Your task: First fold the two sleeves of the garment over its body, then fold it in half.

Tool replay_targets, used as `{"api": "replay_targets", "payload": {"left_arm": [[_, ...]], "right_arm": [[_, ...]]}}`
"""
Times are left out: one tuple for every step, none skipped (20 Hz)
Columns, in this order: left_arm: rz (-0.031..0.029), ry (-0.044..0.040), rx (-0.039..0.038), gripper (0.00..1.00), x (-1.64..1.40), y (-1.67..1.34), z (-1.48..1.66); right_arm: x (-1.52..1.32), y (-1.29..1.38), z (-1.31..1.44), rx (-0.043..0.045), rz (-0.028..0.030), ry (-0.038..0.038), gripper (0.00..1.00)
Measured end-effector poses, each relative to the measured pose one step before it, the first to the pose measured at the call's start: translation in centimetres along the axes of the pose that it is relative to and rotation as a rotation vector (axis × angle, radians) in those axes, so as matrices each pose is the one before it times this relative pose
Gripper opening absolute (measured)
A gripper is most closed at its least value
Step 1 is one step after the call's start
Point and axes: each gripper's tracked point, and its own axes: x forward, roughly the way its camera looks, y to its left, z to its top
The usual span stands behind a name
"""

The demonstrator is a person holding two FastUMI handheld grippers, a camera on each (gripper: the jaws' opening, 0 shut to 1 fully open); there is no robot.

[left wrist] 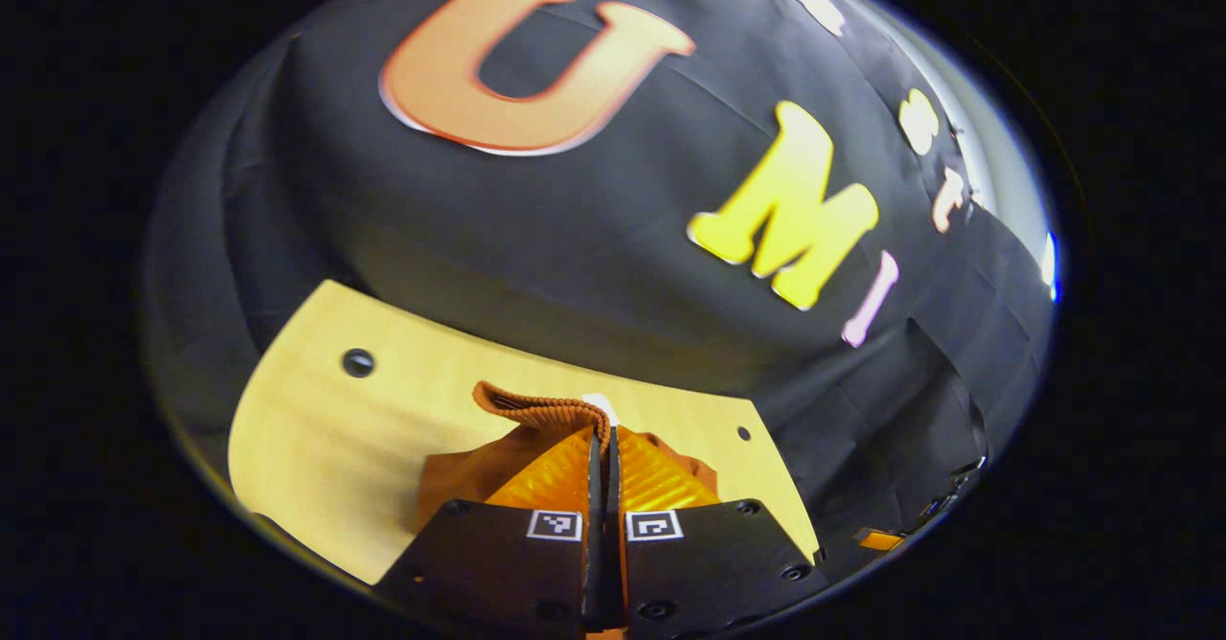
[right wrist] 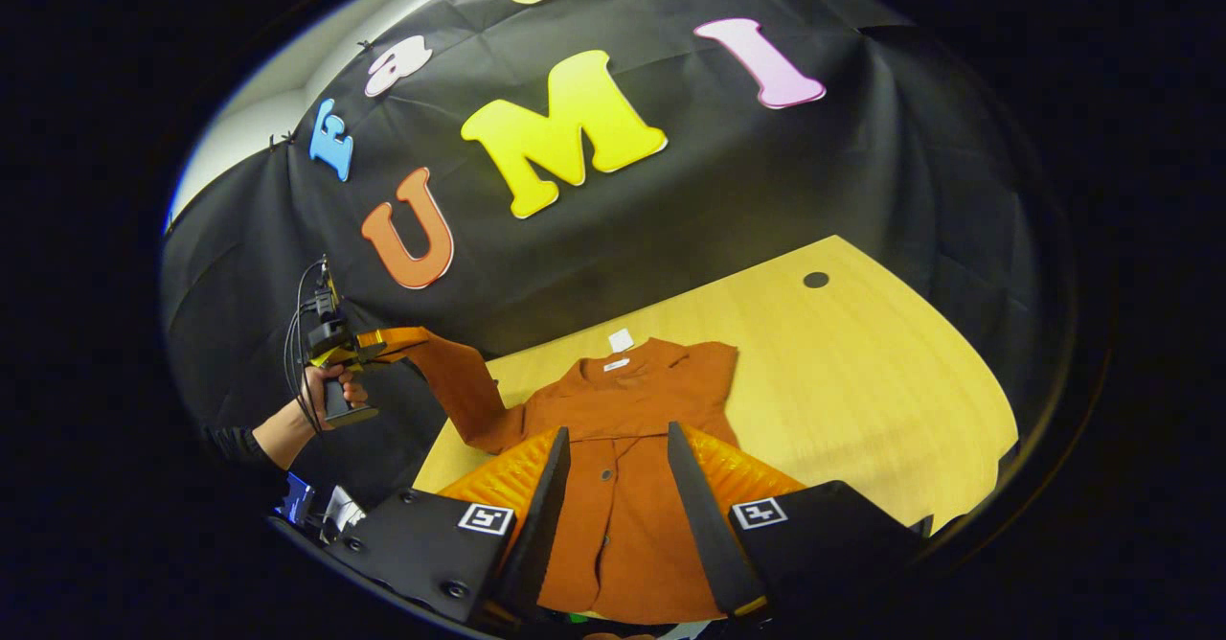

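Sleeve cuff (left wrist: 536,410) in left tool (left wrist: 603,458).

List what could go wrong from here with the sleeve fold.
1. The left gripper pinches just the ribbed cuff of the sleeve, so the cloth may slip out mid-fold.
2. The sleeve is lifted off the table edge and could drag the garment sideways; the right gripper hangs open above it, pinning nothing.

The left tongs (left wrist: 603,448) are pressed tight together, pinching the ribbed cuff of the rust-orange sleeve (left wrist: 541,412). In the right gripper view, a hand (right wrist: 326,393) holds these tongs (right wrist: 407,341) up in the air, off to the side. The right tongs (right wrist: 618,448) are spread wide apart, holding nothing.
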Motion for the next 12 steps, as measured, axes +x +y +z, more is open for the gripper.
{"api": "replay_targets", "payload": {"left_arm": [[-0.02006,0.02811,0.01737,0.02,1.582,-2.257,-1.077],[-0.02017,0.02951,0.01524,0.02,1.576,-2.268,-1.395],[-0.01832,0.0312,0.01589,0.02,1.753,-1.739,-1.415],[-0.01235,0.03022,0.01353,0.03,1.639,-1.597,-1.349],[-0.01659,0.0367,0.01021,0.02,1.973,-1.726,-1.392],[-0.01276,0.032,0.00511,0.03,1.705,-1.341,-1.167],[-0.00872,0.0216,0.01083,0.03,1.922,-1.167,-0.968],[0.00055,0.02093,0.01804,0.03,1.808,-0.854,-0.852],[0.00634,0.02163,0.01807,0.03,1.82,-0.512,-0.876],[0.00435,0.02285,0.00919,0.03,1.964,-0.585,-0.984],[0.00802,0.02104,0.00321,0.03,1.764,-0.517,-0.888],[0.0138,0.01212,0.00369,0.03,1.609,-0.352,-0.796]], "right_arm": [[-1.031,-1.215,0.104,0.0039,-0.01289,-0.01385,0.68],[-0.991,-1.184,0.154,0.00858,-0.01281,-0.01601,0.68],[-1.374,-1.035,0.18,0.01321,-0.01358,-0.01382,0.68],[-0.952,-1.179,0.125,0.01295,-0.02082,-0.015,0.68],[-0.881,-1.174,0.223,0.00787,-0.02495,-0.01825,0.68],[-0.912,-1.112,0.234,0.00283,-0.02387,-0.01703,0.69],[-0.692,-1.094,-0.145,-0.00195,-0.02773,-0.00893,0.69],[-0.781,-1.0,-0.284,-0.00482,-0.02203,-0.00386,0.71],[-0.638,-0.915,-0.14,-0.00809,-0.02367,-0.00298,0.71],[-0.678,-0.744,-0.184,-0.01051,-0.02099,-0.00019,0.71],[-0.652,-0.701,-0.141,-0.01197,-0.0188,-0.00213,0.71],[-0.541,-0.698,-0.244,-0.01366,-0.01859,0.00014,0.71]]}}
